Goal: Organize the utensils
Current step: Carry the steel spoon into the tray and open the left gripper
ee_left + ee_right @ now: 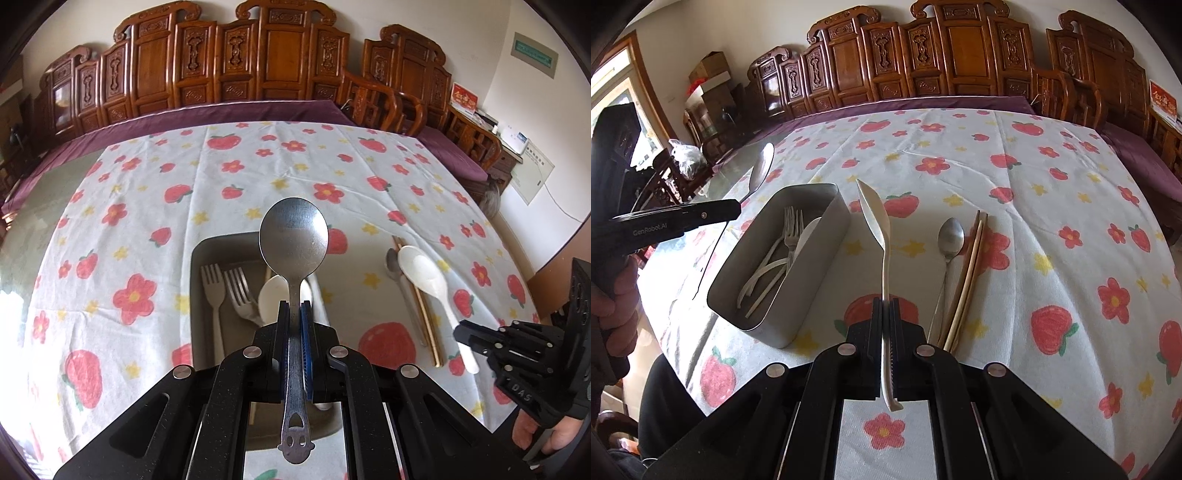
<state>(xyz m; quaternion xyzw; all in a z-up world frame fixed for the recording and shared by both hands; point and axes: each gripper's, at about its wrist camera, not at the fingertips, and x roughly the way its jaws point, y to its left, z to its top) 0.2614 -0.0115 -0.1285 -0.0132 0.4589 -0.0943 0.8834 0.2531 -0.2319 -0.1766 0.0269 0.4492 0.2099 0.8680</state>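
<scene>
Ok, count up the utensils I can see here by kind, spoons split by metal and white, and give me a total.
Metal spoons: 2
White spoons: 2
Forks: 2
Chopsticks: 2
Total: 8 showing; the bin may hide more.

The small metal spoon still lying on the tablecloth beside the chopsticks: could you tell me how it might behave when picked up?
The small metal spoon looks rigid, so it probably won't flex. Its polished surface and thin handle may be slippery and let it swivel between pads. It lies flat against the pair of wooden chopsticks on the flowered cloth, so getting under it could nudge them.
</scene>
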